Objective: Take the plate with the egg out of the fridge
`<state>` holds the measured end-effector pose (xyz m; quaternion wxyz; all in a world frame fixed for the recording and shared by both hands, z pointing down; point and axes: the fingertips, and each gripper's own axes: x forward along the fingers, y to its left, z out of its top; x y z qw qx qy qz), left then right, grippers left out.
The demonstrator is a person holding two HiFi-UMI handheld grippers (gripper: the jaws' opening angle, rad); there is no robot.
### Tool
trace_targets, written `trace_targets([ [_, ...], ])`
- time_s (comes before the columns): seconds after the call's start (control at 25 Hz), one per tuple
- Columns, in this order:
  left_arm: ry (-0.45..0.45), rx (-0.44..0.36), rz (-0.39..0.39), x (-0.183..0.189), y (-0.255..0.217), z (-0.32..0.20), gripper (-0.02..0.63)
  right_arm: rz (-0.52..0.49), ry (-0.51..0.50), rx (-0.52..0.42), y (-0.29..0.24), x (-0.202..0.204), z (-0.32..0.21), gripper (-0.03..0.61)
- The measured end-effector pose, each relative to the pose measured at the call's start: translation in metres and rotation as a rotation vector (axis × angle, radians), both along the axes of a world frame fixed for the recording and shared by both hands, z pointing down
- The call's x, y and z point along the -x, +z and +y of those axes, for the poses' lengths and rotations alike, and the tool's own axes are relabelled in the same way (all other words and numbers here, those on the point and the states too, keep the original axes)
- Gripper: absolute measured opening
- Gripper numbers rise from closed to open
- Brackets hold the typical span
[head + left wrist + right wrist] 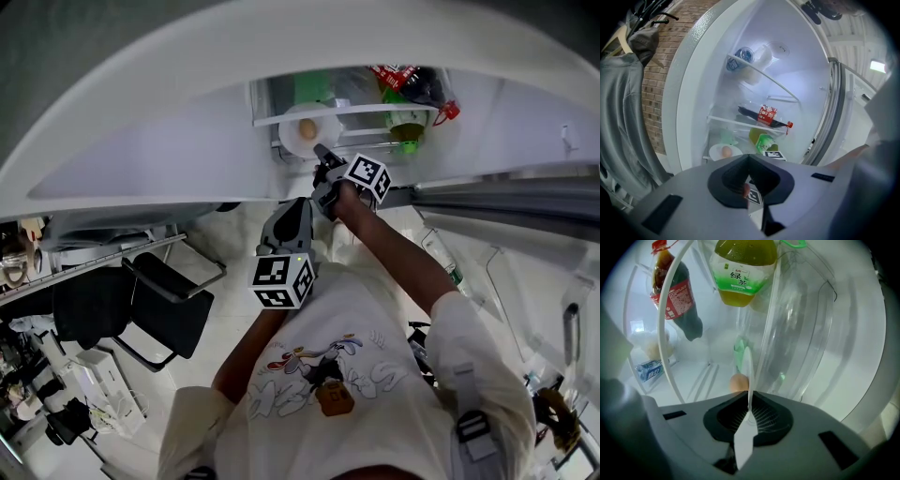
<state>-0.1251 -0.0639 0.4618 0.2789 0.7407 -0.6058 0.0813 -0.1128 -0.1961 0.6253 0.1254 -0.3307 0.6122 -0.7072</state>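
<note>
The white plate [302,134] with a brown egg [308,128] on it sits on a lower shelf of the open fridge. My right gripper [322,153] reaches in and is shut on the plate's near rim. In the right gripper view the plate [748,365] runs edge-on between the jaws of that gripper [749,395], and the egg [737,382] rests just left of the rim. My left gripper [285,219] hangs lower, outside the fridge, shut and holding nothing. From the left gripper view [749,158] the plate [716,152] and egg [726,151] lie ahead.
A green tea bottle [406,126] and a dark cola bottle [414,85] lie on the shelves right of the plate. A clear curved bin [806,329] stands beside the plate. The fridge door [506,281] hangs open at the right. A black chair [164,305] stands at the left.
</note>
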Motion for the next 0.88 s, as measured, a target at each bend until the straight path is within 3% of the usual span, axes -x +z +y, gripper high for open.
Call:
trace_targets([
  [0.88,-0.026,-0.015,-0.001,0.0008,-0.0039,0.0069,0.009,-0.031,-0.02,0.013,-0.0023,-0.0064,0.0019,0.021],
])
